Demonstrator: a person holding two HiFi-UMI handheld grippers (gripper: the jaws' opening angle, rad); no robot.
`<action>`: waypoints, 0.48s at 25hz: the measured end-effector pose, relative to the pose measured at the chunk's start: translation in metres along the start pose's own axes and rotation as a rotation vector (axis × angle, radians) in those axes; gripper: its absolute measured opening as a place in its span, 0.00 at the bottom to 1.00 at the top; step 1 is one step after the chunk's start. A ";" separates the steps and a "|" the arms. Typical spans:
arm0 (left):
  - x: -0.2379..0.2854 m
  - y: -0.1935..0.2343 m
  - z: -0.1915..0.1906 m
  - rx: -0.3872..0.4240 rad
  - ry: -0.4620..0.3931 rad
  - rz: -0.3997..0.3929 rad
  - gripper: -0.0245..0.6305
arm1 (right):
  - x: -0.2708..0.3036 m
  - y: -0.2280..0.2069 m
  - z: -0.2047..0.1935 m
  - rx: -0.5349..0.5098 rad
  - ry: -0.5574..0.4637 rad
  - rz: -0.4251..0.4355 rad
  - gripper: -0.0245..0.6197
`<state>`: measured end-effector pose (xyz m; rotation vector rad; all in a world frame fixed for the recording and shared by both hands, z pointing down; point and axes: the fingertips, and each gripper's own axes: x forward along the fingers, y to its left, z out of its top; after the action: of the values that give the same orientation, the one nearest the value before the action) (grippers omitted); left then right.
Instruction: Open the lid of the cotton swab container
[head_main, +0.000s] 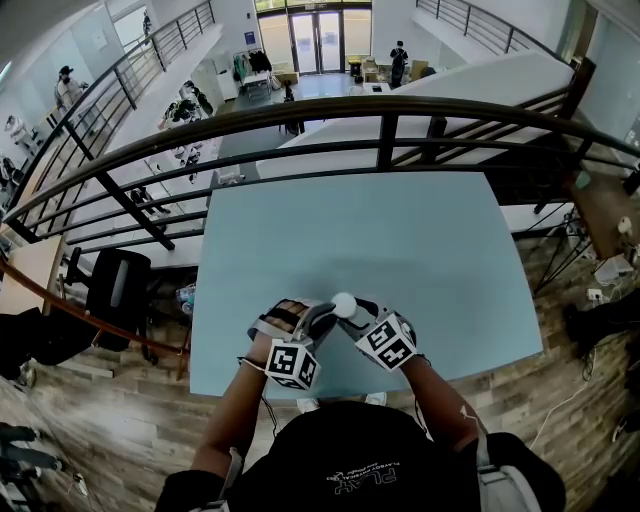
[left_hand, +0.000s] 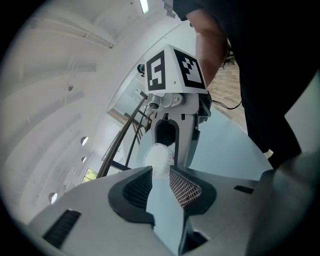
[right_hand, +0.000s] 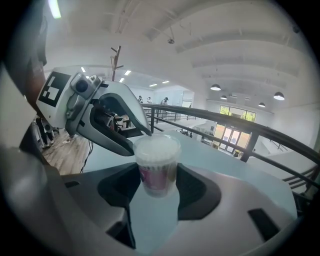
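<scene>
Fingers of our right gripper clamp the cotton swab container at the desk's near edge. Our left gripper gapes at its lid; next, likely, pinch and lift.

Bright, even light from ceiling lamps; fisheye bending, dark corners, cotton swab container slightly soft

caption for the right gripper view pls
Right gripper clamps a clear cylindrical plastic cotton swab container, left gripper open at its lid
</scene>
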<state>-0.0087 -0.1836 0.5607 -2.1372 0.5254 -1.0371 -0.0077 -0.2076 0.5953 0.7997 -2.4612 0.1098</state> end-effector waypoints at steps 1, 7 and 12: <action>0.000 -0.001 0.000 -0.001 0.001 0.000 0.22 | 0.000 0.000 -0.001 -0.001 0.001 0.001 0.40; -0.001 0.000 -0.001 0.001 0.006 0.010 0.20 | 0.002 0.000 0.000 -0.011 -0.004 0.001 0.40; -0.003 0.002 0.000 0.005 0.005 0.027 0.20 | 0.000 0.001 0.004 -0.008 -0.019 0.004 0.39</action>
<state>-0.0109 -0.1825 0.5578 -2.1182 0.5516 -1.0280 -0.0098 -0.2072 0.5922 0.7952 -2.4794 0.0943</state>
